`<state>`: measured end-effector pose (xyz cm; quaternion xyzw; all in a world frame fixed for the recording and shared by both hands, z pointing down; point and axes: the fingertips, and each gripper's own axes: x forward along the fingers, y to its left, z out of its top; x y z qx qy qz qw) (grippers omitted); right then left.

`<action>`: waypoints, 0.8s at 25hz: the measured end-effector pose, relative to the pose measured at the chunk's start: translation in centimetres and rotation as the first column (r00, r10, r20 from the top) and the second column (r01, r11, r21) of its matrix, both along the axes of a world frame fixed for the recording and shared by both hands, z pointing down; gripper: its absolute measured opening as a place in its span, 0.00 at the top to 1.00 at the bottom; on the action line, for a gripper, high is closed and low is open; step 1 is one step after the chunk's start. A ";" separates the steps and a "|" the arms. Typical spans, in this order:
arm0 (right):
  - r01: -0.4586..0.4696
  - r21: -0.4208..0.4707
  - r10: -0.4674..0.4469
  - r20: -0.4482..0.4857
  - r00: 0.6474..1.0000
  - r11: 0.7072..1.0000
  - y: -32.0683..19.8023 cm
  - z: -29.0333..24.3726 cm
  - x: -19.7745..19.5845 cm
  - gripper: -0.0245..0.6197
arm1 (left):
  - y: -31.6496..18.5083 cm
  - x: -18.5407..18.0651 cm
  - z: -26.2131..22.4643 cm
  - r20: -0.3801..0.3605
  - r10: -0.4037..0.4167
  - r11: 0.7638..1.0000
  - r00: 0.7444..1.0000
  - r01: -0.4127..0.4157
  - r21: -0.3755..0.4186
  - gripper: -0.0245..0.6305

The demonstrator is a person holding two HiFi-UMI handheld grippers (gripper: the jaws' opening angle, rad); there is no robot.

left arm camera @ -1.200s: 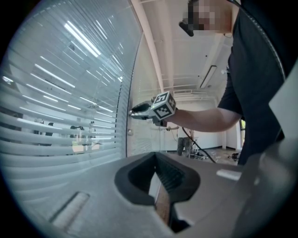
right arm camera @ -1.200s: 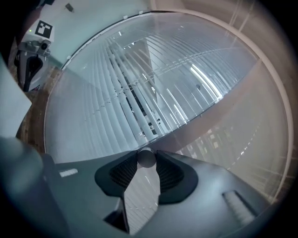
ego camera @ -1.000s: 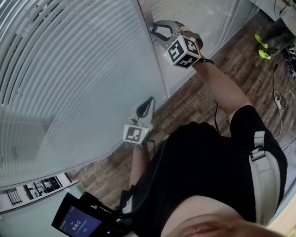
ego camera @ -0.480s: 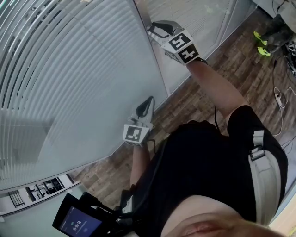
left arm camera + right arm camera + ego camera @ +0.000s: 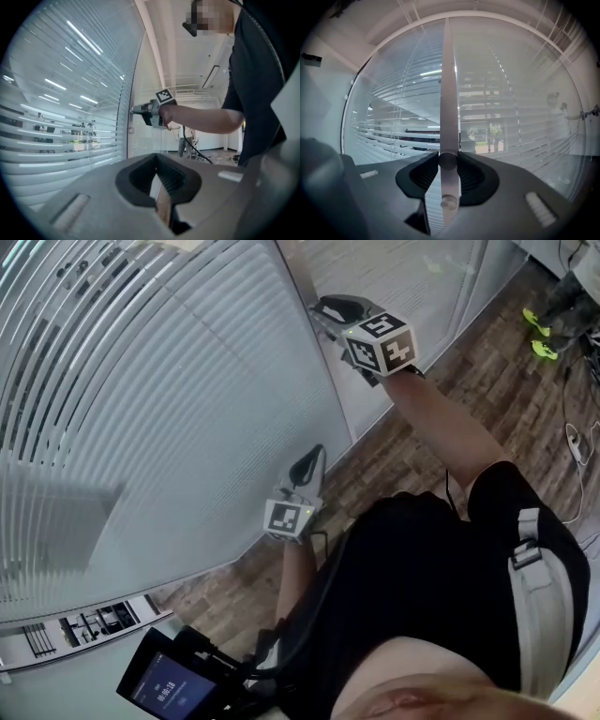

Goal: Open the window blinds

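the window blinds [image 5: 141,409] fill the tall glass wall along the left side of the head view, their slats level with gaps between them, so a lit room shows through in the right gripper view. below the wall runs a wooden floor [image 5: 412,437], reaching to the right edge. a pale upright frame post [image 5: 448,93] stands at the right edge of the slatted pane, dividing it from the next pane. the right claw [image 5: 448,161] is held level against this post, its two jaws closed from either side onto a round knob [image 5: 447,161] that sticks out of the post. a smaller round stud [image 5: 449,202] sits just beneath the knob on the same post. the left claw [image 5: 307,457] hangs lower, near the foot of the glass wall and apart from it. its jaws look drawn together with nothing between them, though only a thin slit shows at their tips.
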<state>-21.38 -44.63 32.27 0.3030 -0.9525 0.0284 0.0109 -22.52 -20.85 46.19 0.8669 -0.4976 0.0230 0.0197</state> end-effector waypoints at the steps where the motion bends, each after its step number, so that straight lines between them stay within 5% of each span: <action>1: 0.001 -0.008 -0.001 0.009 1.000 1.000 0.1 -0.2 0.0 0.76 | 0.0 0.1 -0.2 -0.003 0.000 1.000 1.000 0.000 0.002 0.96; 13: 0.033 0.000 -0.033 0.033 0.999 0.999 0.1 0.6 0.3 0.75 | -1.1 2.0 0.8 -0.027 -0.020 0.999 0.999 0.021 0.028 0.96; 15: 0.041 0.006 -0.041 0.041 0.998 0.999 -0.4 2.0 1.2 0.66 | -1.9 3.1 2.0 -0.023 -0.029 0.999 0.999 0.029 0.023 0.96; 20: 0.126 0.113 -0.125 -0.010 0.992 0.986 2.1 0.1 0.1 0.66 | -2.8 1.9 -1.7 -0.026 -0.041 0.999 0.999 0.040 -0.003 0.96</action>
